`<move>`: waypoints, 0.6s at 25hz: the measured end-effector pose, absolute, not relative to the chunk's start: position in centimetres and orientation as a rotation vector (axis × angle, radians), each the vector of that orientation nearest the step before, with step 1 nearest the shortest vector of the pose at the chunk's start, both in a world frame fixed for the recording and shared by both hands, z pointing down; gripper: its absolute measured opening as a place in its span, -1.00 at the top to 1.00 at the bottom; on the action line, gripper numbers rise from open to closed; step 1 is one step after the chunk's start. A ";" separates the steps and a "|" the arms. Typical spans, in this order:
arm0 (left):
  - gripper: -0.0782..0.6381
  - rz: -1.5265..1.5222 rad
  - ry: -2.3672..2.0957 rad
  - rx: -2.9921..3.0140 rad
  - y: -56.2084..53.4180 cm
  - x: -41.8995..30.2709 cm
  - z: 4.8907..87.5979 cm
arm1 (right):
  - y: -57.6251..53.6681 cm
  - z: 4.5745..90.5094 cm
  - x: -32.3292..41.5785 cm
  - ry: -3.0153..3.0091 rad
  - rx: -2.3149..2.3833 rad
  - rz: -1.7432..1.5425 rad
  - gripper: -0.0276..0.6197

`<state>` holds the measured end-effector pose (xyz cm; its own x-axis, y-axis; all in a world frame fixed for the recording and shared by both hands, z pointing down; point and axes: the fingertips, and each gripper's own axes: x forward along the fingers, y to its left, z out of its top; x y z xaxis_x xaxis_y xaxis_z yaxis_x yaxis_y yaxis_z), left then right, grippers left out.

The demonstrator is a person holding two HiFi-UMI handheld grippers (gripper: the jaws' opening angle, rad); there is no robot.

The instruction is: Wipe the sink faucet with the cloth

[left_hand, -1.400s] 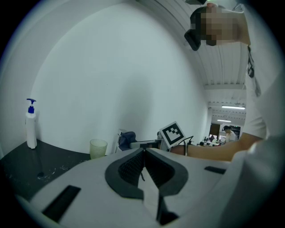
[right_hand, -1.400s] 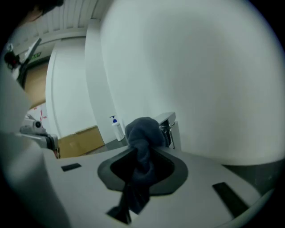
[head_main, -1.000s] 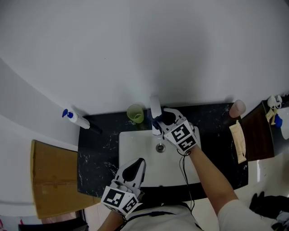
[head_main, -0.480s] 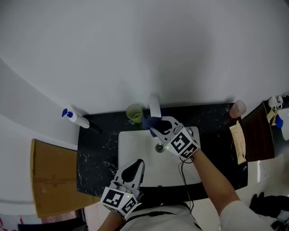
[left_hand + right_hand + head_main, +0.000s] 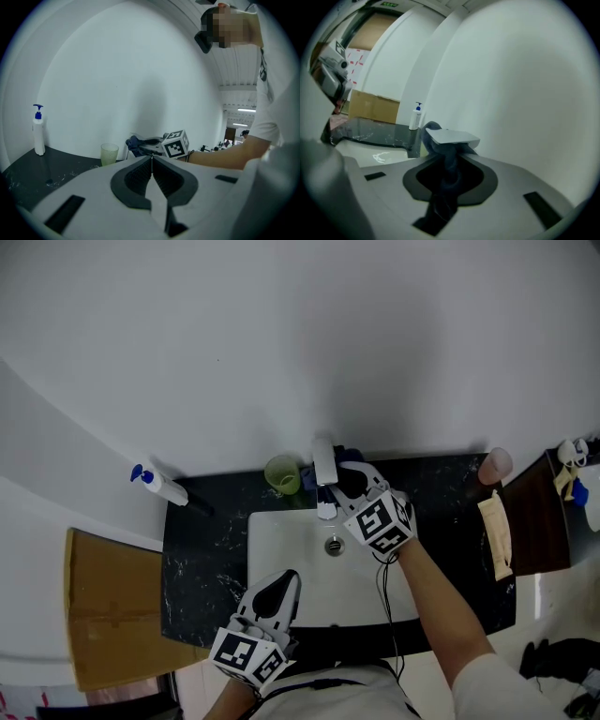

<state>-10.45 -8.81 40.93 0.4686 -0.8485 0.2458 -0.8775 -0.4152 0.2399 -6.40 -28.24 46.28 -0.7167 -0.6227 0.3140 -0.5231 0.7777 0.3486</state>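
Observation:
The faucet stands at the back of the white sink. My right gripper is shut on a dark blue cloth and presses it against the faucet's right side, up by the handle. In the right gripper view the cloth bunches between the jaws, right under the flat grey faucet handle. My left gripper hangs over the sink's front edge, shut and holding nothing. In the left gripper view its jaws meet, and the cloth shows beyond them.
A green cup stands just left of the faucet. A soap bottle sits at the back left of the black counter, a pink cup at the back right. A cardboard box is left of the counter.
The right gripper swept the cloth to the faucet's left and front side half a second ago, then came back to its right rear side. The left gripper stayed still.

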 end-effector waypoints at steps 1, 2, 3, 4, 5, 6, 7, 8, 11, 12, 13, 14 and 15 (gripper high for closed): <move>0.75 0.120 -1.461 2.386 -8.7 -10.6 40.9 | -28.3 46.4 -5.8 -2.548 0.908 -0.295 0.69; 0.75 0.116 -1.460 2.386 -8.7 -10.6 40.9 | -28.3 46.6 -5.1 -2.546 0.955 -0.244 0.69; 0.75 0.111 -1.457 2.388 -8.7 -10.7 41.0 | -28.3 47.0 -4.3 -2.550 0.996 -0.182 0.69; 0.75 0.105 -1.453 2.390 -8.6 -10.7 41.1 | -28.3 47.3 -3.8 -2.558 1.019 -0.132 0.69; 0.75 0.102 -1.448 2.391 -8.6 -10.6 41.2 | -28.1 47.6 -3.6 -2.565 1.019 -0.106 0.69; 0.75 0.104 -1.444 2.392 -8.6 -10.5 41.3 | -27.8 47.7 -3.8 -2.571 1.003 -0.105 0.69; 0.75 0.105 -1.438 2.394 -8.6 -10.3 41.4 | -27.5 47.7 -4.1 -2.572 0.983 -0.119 0.69; 0.75 0.102 -1.432 2.398 -8.5 -10.2 41.6 | -27.2 47.5 -4.6 -2.569 0.962 -0.143 0.69; 0.75 0.102 -1.429 2.404 -8.3 -9.9 41.6 | -26.4 46.6 -6.7 -2.546 0.881 -0.266 0.69; 0.75 0.109 -1.436 2.397 -8.3 -10.0 41.4 | -26.1 46.5 -7.4 -2.537 0.849 -0.305 0.69; 0.75 0.114 -1.440 2.392 -8.3 -10.0 41.3 | -25.7 46.5 -7.9 -2.530 0.818 -0.336 0.69; 0.75 0.112 -1.441 2.392 -8.3 -10.0 41.3 | -25.3 46.5 -8.2 -2.523 0.783 -0.363 0.69; 0.75 0.108 -1.440 2.394 -8.2 -10.0 41.3 | -24.8 46.6 -8.4 -2.517 0.741 -0.389 0.69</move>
